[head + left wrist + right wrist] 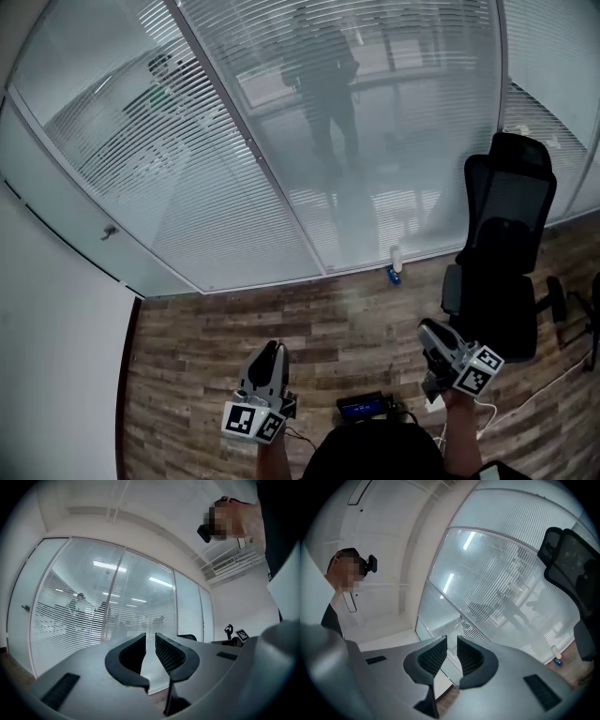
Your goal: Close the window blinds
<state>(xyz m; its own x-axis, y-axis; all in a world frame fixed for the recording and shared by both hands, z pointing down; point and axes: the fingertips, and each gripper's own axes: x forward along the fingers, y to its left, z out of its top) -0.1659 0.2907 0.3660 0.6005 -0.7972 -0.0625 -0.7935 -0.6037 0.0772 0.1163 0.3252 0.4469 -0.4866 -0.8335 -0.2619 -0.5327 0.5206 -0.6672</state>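
L gripper: grey body, black ribbed pads. Jaws at a narrow gap, nothing btwn them. R gripper: same build, jaws also at a narrow gap, empty. Both are held low, over the brown wood-plank floor and well apart from the glass.

Task item: white horizontal-slat blinds behind the glass partition wall. Neither gripper touches them. Slats lie flat enough that dark figures show through or in the glass.

View differences:
- Head view only: both grippers together, L at lower left, R at lower right; small black device w/ blue screen btwn them.
- L gripper view: blinds seen upright, w/ small door handle at far left.
- R gripper view: blinds seen tilted; black mesh office chair at right edge, and small white bottle at the partition base.
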